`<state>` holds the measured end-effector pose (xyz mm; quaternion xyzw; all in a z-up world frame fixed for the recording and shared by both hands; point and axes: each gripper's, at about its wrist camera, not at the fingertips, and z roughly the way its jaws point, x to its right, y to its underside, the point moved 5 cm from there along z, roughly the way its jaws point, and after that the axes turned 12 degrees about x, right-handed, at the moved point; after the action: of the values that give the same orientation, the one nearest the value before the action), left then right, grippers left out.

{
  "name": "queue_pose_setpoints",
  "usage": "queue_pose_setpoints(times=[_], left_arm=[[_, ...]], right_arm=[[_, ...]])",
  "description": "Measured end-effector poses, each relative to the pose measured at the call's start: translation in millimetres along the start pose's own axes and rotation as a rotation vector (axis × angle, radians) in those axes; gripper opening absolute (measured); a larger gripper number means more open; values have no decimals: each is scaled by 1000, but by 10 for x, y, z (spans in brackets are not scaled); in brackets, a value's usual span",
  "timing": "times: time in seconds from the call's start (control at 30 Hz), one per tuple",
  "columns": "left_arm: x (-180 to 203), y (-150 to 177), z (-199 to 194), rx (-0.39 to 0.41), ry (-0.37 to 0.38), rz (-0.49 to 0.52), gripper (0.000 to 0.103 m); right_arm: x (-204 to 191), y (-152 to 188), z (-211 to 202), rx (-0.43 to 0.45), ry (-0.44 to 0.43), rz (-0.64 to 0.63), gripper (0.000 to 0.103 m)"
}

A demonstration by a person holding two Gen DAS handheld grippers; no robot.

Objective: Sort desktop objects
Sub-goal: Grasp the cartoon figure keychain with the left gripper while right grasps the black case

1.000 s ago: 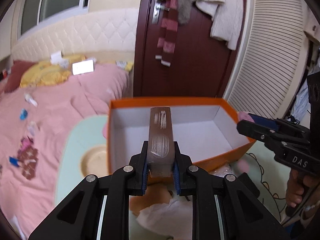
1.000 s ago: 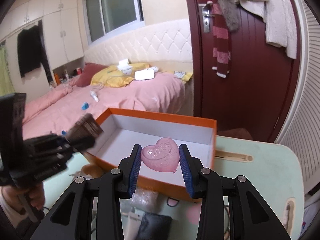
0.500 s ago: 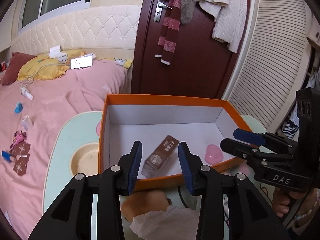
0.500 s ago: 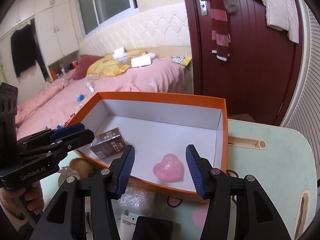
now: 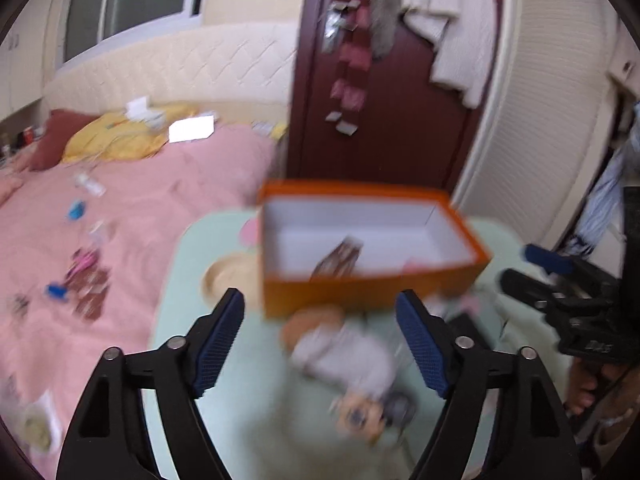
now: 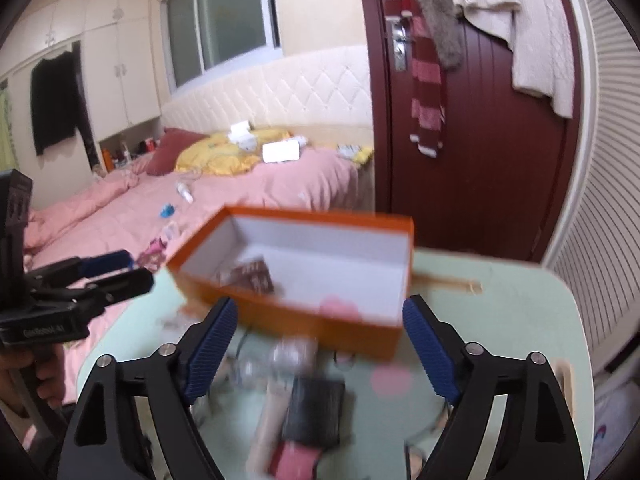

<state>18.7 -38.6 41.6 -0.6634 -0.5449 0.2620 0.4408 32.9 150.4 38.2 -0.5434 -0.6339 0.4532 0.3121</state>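
An orange box (image 5: pixel 360 292) with a white inside stands on the pale green table (image 5: pixel 248 364); it also shows in the right wrist view (image 6: pixel 304 320). A brown packet (image 5: pixel 340 256) and a pink heart (image 6: pixel 340 306) lie inside it. My left gripper (image 5: pixel 320 344) is open and empty, back from the box, above a doll in grey clothes (image 5: pixel 348 364). My right gripper (image 6: pixel 320 348) is open and empty above a black wallet-like item (image 6: pixel 316 412) and a clear wrapper (image 6: pixel 288 356). Both views are blurred.
A pink bed (image 5: pixel 100 232) with small loose items lies left of the table. A dark red door (image 6: pixel 480 160) with hanging clothes stands behind the box. A round cut-out (image 5: pixel 224 280) is in the table left of the box. A cable (image 6: pixel 436 420) lies by the wallet.
Both grippers let go: the brown packet and the pink heart now lie in the box. Both grippers have opened wide and pulled back toward me, away from the box.
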Motion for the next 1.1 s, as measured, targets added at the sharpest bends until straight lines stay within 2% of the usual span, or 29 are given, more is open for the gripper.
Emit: queue_pose_setpoints(times=[0.23, 0.33, 0.47, 0.53, 0.6, 0.63, 0.67, 0.77, 0.9, 1.0, 1.1], left_arm=[[-123, 624, -128, -125, 0, -39, 80], [-171, 782, -102, -146, -7, -59, 80], [-111, 880, -66, -145, -27, -10, 83], [-72, 922, -50, -141, -38, 20, 88], [-34, 964, -35, -138, -49, 49, 96], [-14, 984, -28, -136, -54, 64, 102], [5, 1005, -20, -134, -59, 78, 102], [53, 1059, -2, -128, -72, 115, 102], [38, 1056, -9, -127, -62, 109, 102], [70, 960, -67, -90, -7, 69, 84], [120, 822, -85, -53, 34, 45, 84]], right_arm=[[3, 540, -203, -126, 47, -7, 86], [4, 726, -248, -168, 58, -16, 86], [7, 911, -184, -224, 78, -25, 86], [29, 990, -134, -254, 112, -36, 87], [59, 1058, -88, -284, 146, -43, 101], [76, 1075, -80, -293, 143, -31, 103], [88, 1078, -82, -291, 142, -28, 103], [113, 1083, -86, -285, 142, -23, 103], [144, 1090, -80, -281, 143, -23, 103], [183, 1099, -68, -279, 142, -22, 103], [145, 1087, -86, -280, 143, -23, 103]])
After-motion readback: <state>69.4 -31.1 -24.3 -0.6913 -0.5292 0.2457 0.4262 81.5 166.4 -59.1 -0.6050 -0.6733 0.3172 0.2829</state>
